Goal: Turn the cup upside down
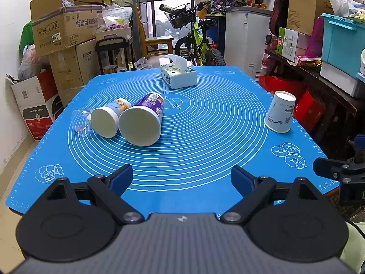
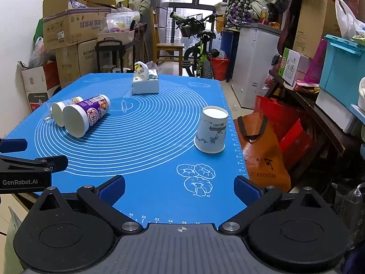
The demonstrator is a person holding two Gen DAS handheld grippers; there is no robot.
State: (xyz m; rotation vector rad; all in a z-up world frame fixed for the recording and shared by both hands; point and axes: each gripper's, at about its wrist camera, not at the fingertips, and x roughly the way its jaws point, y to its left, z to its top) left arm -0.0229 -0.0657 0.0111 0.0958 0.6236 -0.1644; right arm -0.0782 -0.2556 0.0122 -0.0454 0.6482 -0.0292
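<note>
My left gripper (image 1: 181, 178): spread wide, nothing between fingers, above near edge of blue mat (image 1: 205, 118). My right gripper (image 2: 180, 188): likewise released, empty. Paper cup (image 2: 211, 133) ahead of right gripper: white, faded blue-grey print, rim down on mat near right edge, base up. 2 canisters (image 1: 127, 119) lying on sides at left, well apart from cup. Tissue box (image 1: 179, 75) at far end.
</note>
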